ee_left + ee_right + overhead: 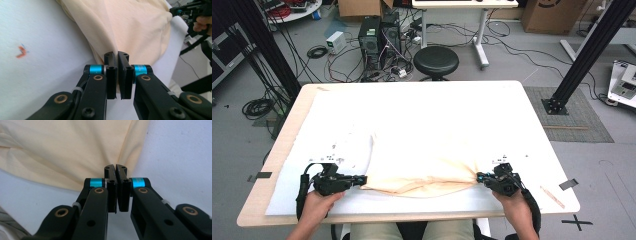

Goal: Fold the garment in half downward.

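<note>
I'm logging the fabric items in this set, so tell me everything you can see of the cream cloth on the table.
The cream cloth is a pale, soft, thin-looking fabric, plain and unprinted, lying crumpled and partly folded on the white table cover near the person's edge. Creases radiate from its two near corners. The left hand-held gripper is shut on its left corner and the right hand-held gripper on its right corner, drawing the near edge between them.

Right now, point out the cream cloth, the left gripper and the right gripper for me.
cream cloth (422, 162): high view, on the middle of its flat upper layer.
left gripper (363, 179): high view, at the jaw tips pinching the cloth's left corner.
right gripper (479, 176): high view, at the jaw tips pinching the cloth's right corner.
</note>
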A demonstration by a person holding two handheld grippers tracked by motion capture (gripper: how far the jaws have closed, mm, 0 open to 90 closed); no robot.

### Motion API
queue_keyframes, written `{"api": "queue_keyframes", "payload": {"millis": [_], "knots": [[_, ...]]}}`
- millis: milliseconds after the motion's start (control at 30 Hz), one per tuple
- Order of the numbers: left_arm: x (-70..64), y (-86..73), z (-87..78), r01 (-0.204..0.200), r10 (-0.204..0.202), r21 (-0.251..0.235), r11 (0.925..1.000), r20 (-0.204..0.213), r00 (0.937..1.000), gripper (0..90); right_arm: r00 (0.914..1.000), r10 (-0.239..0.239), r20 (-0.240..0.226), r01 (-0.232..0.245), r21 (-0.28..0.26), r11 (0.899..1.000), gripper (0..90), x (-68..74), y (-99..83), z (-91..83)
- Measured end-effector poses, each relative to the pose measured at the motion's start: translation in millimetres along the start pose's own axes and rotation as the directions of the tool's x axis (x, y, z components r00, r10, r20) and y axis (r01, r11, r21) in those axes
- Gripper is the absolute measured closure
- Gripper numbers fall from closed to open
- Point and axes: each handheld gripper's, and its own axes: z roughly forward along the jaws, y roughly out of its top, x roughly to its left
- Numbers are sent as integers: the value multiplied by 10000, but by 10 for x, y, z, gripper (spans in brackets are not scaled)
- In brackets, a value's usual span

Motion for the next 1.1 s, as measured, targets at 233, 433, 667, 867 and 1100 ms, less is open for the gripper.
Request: {"api": "queue_keyframes", "payload": {"millis": [233,433,667,867,1100], "knots": [[-62,105,-50,-864,832,-839,9927,-413,9957,555,9992,-97,378,130,-898,9959,618,-14,60,-92],[64,535,-102,-1456,1158,-2541,9561,-1287,9849,356,9911,-354,1282,651,-2357,9696,428,-142,409,-60],[352,1015,263,-1157,714,-2294,9664,-1930,9786,321,9869,-628,1484,1004,-2614,9600,324,-390,874,266],[599,1141,642,-744,400,-1437,9868,-2290,9726,364,9950,-784,621,871,-1527,9844,304,-526,1197,661],[760,1091,818,-172,-78,-860,9961,-2825,9592,695,9962,-870,34,870,-757,9933,614,-629,1249,977]]}}
